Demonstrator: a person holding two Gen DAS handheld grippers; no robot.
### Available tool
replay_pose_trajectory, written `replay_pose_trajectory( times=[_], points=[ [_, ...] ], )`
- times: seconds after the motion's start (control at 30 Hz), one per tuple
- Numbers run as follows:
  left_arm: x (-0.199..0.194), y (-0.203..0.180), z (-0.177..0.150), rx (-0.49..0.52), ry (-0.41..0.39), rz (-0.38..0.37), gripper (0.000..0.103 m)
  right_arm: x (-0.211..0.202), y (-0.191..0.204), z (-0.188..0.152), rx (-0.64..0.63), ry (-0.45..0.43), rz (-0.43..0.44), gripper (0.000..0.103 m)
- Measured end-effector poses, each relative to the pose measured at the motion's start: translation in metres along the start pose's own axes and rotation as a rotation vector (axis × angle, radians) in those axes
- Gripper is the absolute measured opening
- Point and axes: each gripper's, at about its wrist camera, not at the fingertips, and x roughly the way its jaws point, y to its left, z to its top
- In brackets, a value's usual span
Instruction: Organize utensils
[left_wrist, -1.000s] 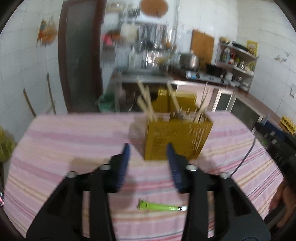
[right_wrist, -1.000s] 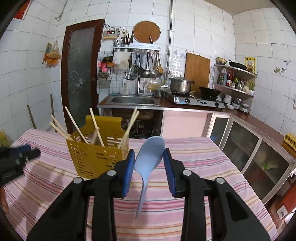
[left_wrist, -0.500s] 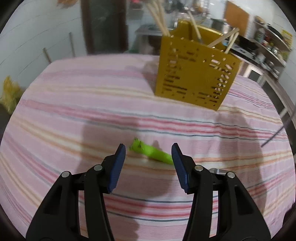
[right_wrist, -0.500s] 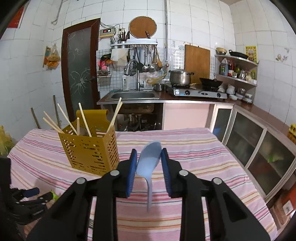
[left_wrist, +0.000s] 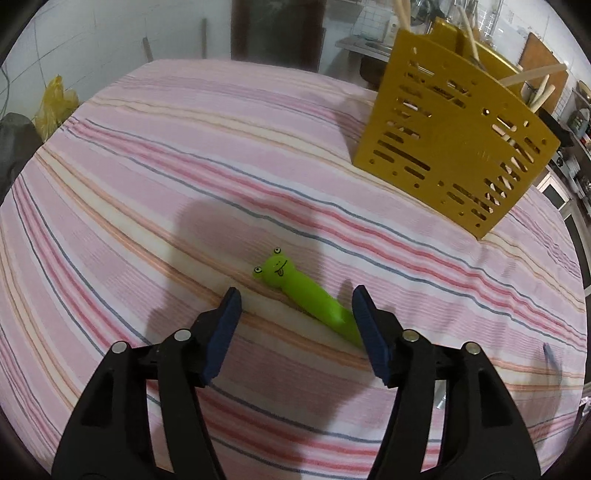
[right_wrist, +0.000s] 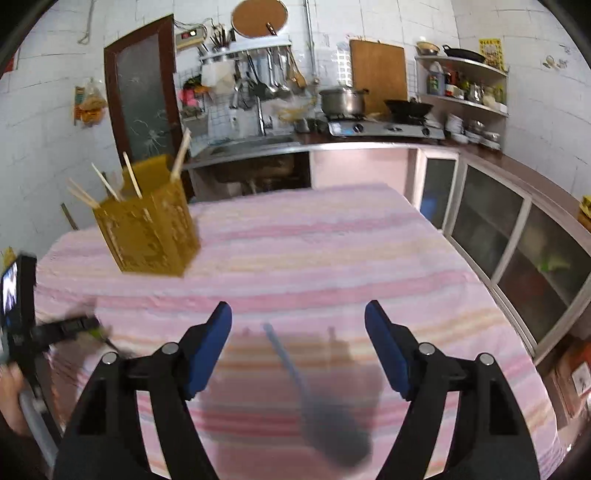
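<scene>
A green frog-headed utensil (left_wrist: 306, 293) lies on the striped tablecloth (left_wrist: 147, 192). My left gripper (left_wrist: 295, 314) is open just above it, one finger on each side of the handle. A yellow slotted holder (left_wrist: 450, 147) with several chopsticks stands at the far right; it also shows in the right wrist view (right_wrist: 147, 229). My right gripper (right_wrist: 298, 334) is open and empty. The pale blue spoon (right_wrist: 314, 398) is a blur between and below its fingers, over the cloth.
The left gripper and the hand holding it show at the left edge of the right wrist view (right_wrist: 48, 332). A kitchen counter with sink and stove (right_wrist: 369, 125) runs behind the table. Glass-front cabinets (right_wrist: 517, 236) stand to the right.
My right gripper opened and let go of the blue spoon, which dropped toward the cloth. My left gripper moved down and closer to the green utensil, staying open.
</scene>
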Motion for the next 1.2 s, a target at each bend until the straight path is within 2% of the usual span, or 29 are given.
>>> replay_pose_trajectory(
  times=[0.13, 0.27, 0.4, 0.67, 0.73, 0.8, 0.87, 0.93, 0.97, 1.0, 1.13, 1.2],
  points=[
    [0.014, -0.007, 0.006, 0.007, 0.017, 0.012, 0.060, 0.012, -0.018, -0.019, 0.023, 0.046, -0.049, 0.074],
    [0.014, -0.008, 0.010, 0.024, 0.033, -0.007, 0.048, 0.023, -0.025, -0.024, 0.027, 0.075, -0.063, 0.073],
    [0.007, 0.005, 0.011, -0.025, 0.053, -0.042, 0.045, 0.035, -0.015, -0.019, -0.020, 0.093, -0.084, 0.073],
    [-0.007, 0.000, -0.005, -0.010, 0.013, 0.017, 0.045, 0.063, 0.015, -0.013, -0.174, 0.162, -0.059, 0.072],
    [-0.012, -0.003, -0.009, -0.003, -0.009, 0.024, 0.045, 0.071, 0.024, -0.011, -0.221, 0.188, -0.045, 0.064],
    [-0.015, 0.000, -0.013, -0.009, -0.006, 0.010, 0.045, 0.082, 0.030, -0.011, -0.253, 0.226, -0.029, 0.046],
    [-0.014, 0.002, -0.015, -0.020, 0.010, 0.003, 0.045, 0.093, 0.031, -0.014, -0.263, 0.262, -0.013, 0.036],
    [-0.015, 0.003, -0.016, -0.035, 0.010, 0.014, 0.045, 0.098, 0.032, -0.015, -0.267, 0.263, 0.001, 0.031],
    [-0.017, 0.003, -0.016, -0.045, 0.017, 0.011, 0.045, 0.098, 0.032, -0.014, -0.267, 0.265, 0.010, 0.017],
    [-0.017, 0.004, -0.018, -0.054, 0.017, 0.006, 0.045, 0.096, 0.034, -0.014, -0.272, 0.265, 0.007, 0.010],
    [-0.020, 0.000, -0.024, -0.103, 0.038, -0.014, 0.045, 0.095, 0.042, -0.018, -0.295, 0.255, -0.023, 0.009],
    [-0.016, -0.008, -0.024, -0.106, 0.051, 0.007, 0.045, 0.093, 0.044, -0.020, -0.301, 0.249, -0.029, 0.009]
  ],
)
